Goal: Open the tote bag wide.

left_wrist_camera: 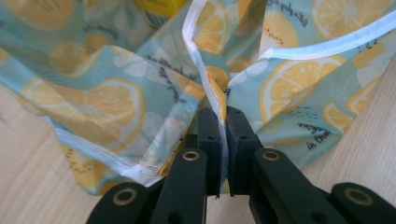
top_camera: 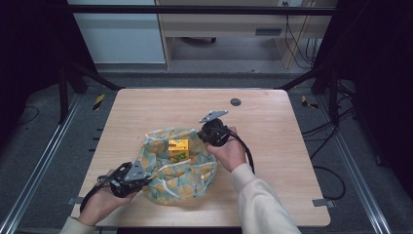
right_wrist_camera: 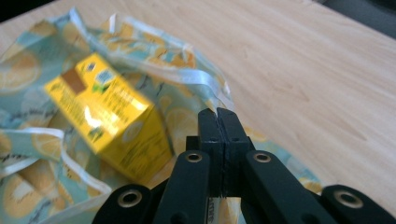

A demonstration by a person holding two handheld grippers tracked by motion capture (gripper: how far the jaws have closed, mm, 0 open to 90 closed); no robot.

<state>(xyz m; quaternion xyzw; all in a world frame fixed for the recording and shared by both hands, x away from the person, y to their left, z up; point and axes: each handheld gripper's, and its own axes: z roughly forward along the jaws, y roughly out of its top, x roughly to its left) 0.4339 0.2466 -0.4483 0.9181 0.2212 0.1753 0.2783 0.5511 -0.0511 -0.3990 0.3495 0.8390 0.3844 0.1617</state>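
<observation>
A soft bag [top_camera: 187, 178] printed with lemon slices on pale blue lies open in the middle of the wooden table. Inside it sits a yellow box [top_camera: 178, 148], tilted, with its top showing; the right gripper view has it blurred [right_wrist_camera: 107, 116]. My left gripper [top_camera: 145, 180] is at the bag's near left edge, shut on a fold of the fabric and its white trim [left_wrist_camera: 215, 93]. My right gripper [top_camera: 203, 139] is at the bag's far right rim, jaws pressed together with the rim's white edge [right_wrist_camera: 205, 77] running into their tips.
The table [top_camera: 263, 122] has bare wood to the right and behind the bag, with a dark round grommet [top_camera: 235, 102] near its far edge. Metal frame rails [top_camera: 44, 151] run along both sides. Cables lie on the floor at the right [top_camera: 331, 170].
</observation>
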